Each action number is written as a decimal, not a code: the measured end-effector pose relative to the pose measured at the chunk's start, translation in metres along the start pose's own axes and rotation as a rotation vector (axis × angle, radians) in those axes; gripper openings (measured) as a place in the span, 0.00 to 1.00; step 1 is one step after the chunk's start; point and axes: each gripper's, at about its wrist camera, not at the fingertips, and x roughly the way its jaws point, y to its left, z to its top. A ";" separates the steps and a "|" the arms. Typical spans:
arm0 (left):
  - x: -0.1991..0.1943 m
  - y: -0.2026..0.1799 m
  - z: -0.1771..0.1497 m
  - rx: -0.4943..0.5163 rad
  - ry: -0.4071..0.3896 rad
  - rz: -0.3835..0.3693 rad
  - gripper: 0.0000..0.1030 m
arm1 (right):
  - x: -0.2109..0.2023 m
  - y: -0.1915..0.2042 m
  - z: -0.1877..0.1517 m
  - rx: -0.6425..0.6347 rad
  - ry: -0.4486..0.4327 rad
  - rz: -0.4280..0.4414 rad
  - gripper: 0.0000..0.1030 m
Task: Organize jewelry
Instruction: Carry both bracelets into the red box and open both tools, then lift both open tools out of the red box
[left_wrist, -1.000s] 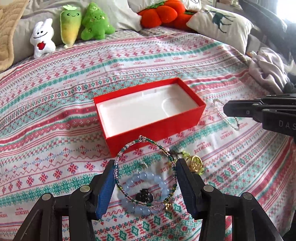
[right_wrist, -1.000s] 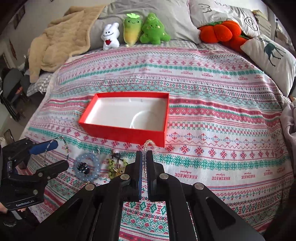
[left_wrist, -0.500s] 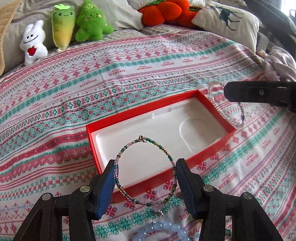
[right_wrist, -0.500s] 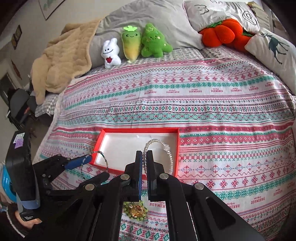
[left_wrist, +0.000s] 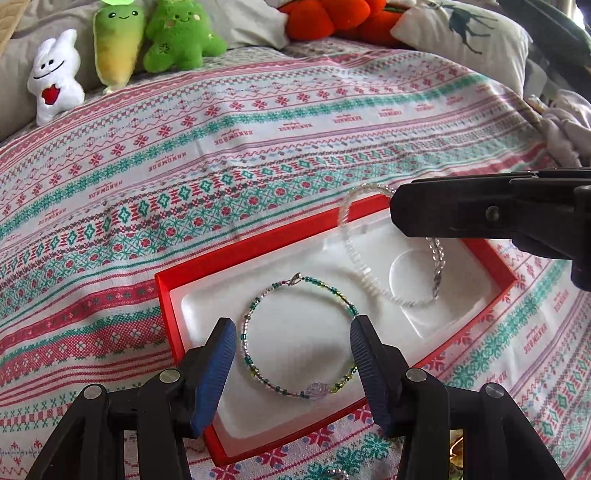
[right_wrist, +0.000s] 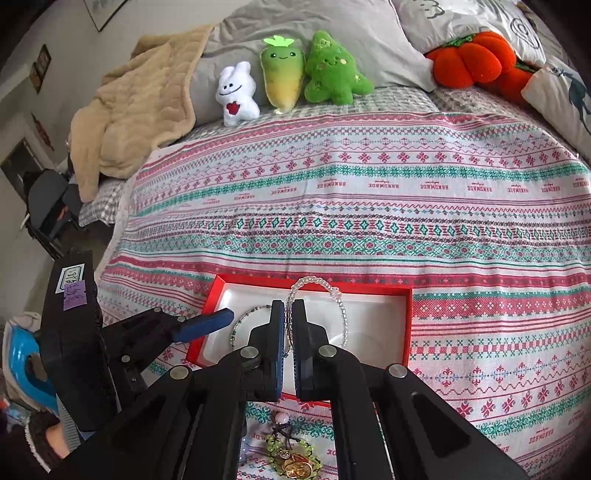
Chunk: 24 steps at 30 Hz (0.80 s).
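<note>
The left gripper (left_wrist: 293, 354) has its blue-padded fingers (left_wrist: 214, 369) set about half apart, and a green beaded bracelet (left_wrist: 299, 336) spans the gap, its hoop pressed against both pads and standing out ahead of the tips. The hoop hangs over the white lining of the red box (left_wrist: 173, 317), at the box's near-left end as seen from that hand. Its clasp sits at the far side of the ring, away from the fingers, and a pale larger bead sits at the near side, between the pads.

The right gripper (right_wrist: 289, 310) has its fingers drawn nearly together, pinching a clear beaded bracelet (right_wrist: 341, 306). That ring rises past the tips and curves down to the right of them, hanging above the far edge and the round recess of the box. In the left hand's view the same fingers come in from the right side, with the clear hoop dangling below and to the left of their tip.

Beneath the right fingers, nearer than the box, a gold and green trinket (right_wrist: 295, 467) lies on the patterned bedspread (right_wrist: 406, 221).
</note>
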 end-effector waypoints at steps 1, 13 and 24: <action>-0.001 -0.001 0.000 0.001 0.000 -0.001 0.53 | 0.001 -0.001 0.000 -0.001 0.002 -0.006 0.04; -0.017 -0.001 0.000 -0.004 -0.009 0.028 0.55 | 0.022 -0.034 -0.014 -0.003 0.097 -0.154 0.04; -0.047 0.000 -0.009 -0.058 -0.007 0.071 0.81 | -0.008 -0.024 -0.016 -0.018 0.066 -0.152 0.43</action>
